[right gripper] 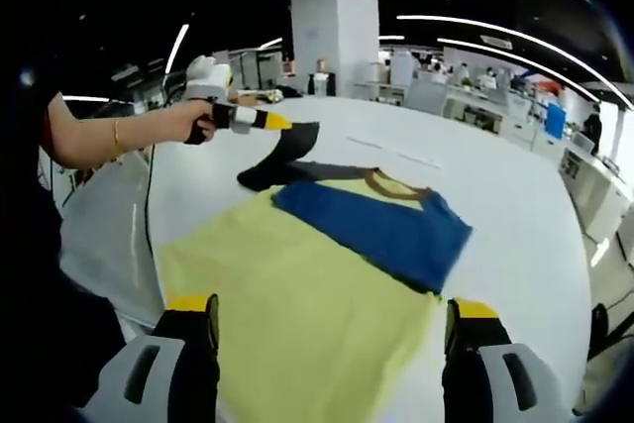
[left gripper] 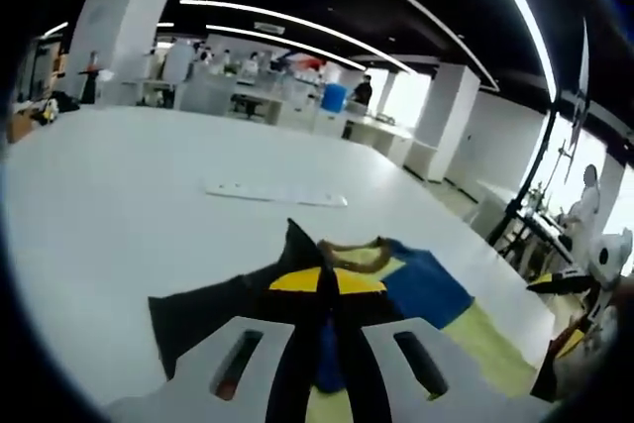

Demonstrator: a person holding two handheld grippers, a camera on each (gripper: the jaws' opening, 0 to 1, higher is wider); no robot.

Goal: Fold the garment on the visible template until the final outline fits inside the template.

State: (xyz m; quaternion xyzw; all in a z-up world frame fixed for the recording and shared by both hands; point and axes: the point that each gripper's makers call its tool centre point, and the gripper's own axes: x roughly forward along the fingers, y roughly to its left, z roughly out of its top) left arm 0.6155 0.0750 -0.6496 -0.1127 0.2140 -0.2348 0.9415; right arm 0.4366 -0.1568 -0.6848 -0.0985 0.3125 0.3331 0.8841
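A wide white table (right gripper: 515,195) in an open-plan office with strip lights overhead and white pillars carries the work.

In the left gripper view the left gripper (left gripper: 327,344) has its two pale jaws drawn in close on a ridge of dark cloth that runs up between them: this is the black sleeve (left gripper: 213,309) of the garment (left gripper: 426,289), pinched and lifted off the table. Past the jaws the sleeve fans out to the left, a yellow band crosses it, and beyond that lie the brown-trimmed neckline, a blue panel and pale yellow cloth on the right. Farther up the table a thin white strip (left gripper: 277,193) lies flat, well apart from the garment.

In the right gripper view the right gripper (right gripper: 332,344) has its fingers (right gripper: 193,339) spread wide (black pads with yellow tips), with nothing between them; they hang just over the near edge of the garment (right gripper: 317,294). The garment lies spread on the table, pale yellow for most of its body, with the blue panel (right gripper: 381,225) folded across its upper part and the neckline at the far side. At the far left corner the left gripper (right gripper: 275,123), held in a person's hand (right gripper: 193,121) with a bracelet at the wrist, grips the black sleeve (right gripper: 277,160) and holds it raised above the table. Whether a template lies under the cloth I cannot tell.
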